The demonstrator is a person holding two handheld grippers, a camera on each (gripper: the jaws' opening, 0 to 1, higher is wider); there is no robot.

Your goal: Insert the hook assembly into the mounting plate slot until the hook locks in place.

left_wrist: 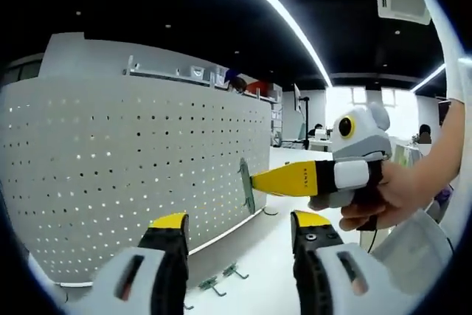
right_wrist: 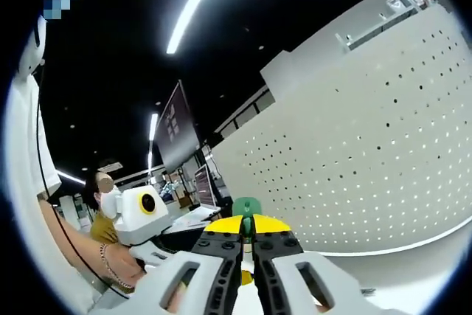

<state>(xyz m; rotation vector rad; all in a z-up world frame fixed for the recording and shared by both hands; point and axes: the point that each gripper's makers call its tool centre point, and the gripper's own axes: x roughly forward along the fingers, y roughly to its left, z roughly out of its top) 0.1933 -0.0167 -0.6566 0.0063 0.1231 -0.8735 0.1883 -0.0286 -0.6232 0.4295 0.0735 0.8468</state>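
A white perforated mounting panel (left_wrist: 133, 167) stands upright on the left of the left gripper view and fills the right side of the right gripper view (right_wrist: 369, 153). A green hook piece (left_wrist: 246, 186) sits flat against the panel's near end. My right gripper (left_wrist: 254, 181) comes in from the right and its yellow-tipped jaws are closed on the hook. In the right gripper view the green hook (right_wrist: 245, 206) pokes out just above my right gripper (right_wrist: 247, 228). My left gripper (left_wrist: 240, 228) hangs open in front of the panel, holding nothing.
Several spare green hooks (left_wrist: 221, 279) lie on the white table (left_wrist: 265, 256) at the panel's foot. A hand (left_wrist: 387, 197) grips the right tool. A person (right_wrist: 103, 212) sits at the left of the right gripper view, with desks and monitors behind.
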